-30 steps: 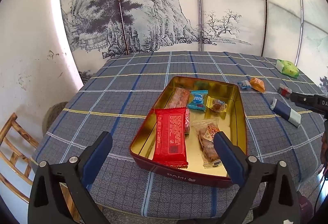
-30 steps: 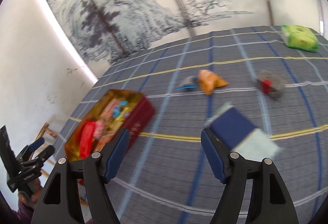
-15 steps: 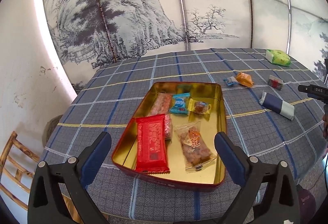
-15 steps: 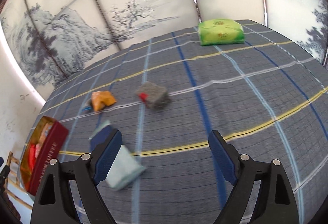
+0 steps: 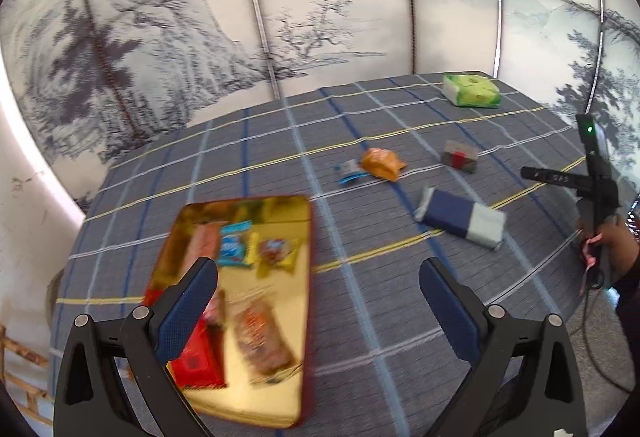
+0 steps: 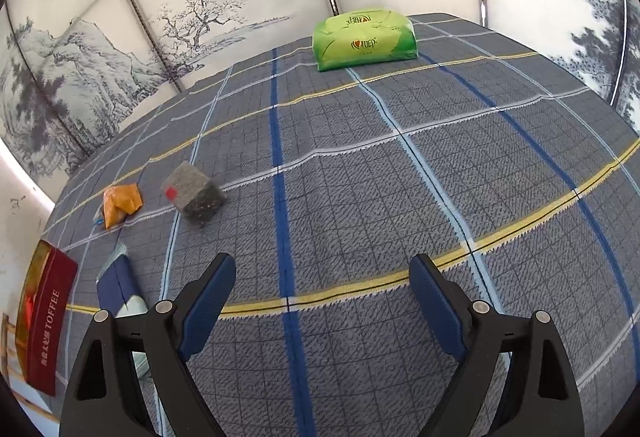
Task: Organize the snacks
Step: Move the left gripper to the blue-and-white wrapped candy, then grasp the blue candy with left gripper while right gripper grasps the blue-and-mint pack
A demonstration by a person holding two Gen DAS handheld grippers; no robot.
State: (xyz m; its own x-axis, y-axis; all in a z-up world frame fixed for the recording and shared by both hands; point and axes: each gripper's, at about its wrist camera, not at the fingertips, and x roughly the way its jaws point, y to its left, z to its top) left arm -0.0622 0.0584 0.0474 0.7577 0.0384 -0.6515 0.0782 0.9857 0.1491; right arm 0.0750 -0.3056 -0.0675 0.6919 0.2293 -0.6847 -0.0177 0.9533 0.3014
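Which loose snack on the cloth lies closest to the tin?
The small blue-wrapped candy, touching the orange packet; the navy-and-white bar and grey packet lie farther right.

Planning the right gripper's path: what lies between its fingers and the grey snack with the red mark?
Only bare plaid tablecloth lies between the right gripper and the grey snack, as the right wrist view shows; the navy packet sits off to the left.

Bright, even daylight; fisheye bend at the edges
The tin (image 5: 240, 301) smears with motion blur (left view); the right view is sharper, with faint shadows.
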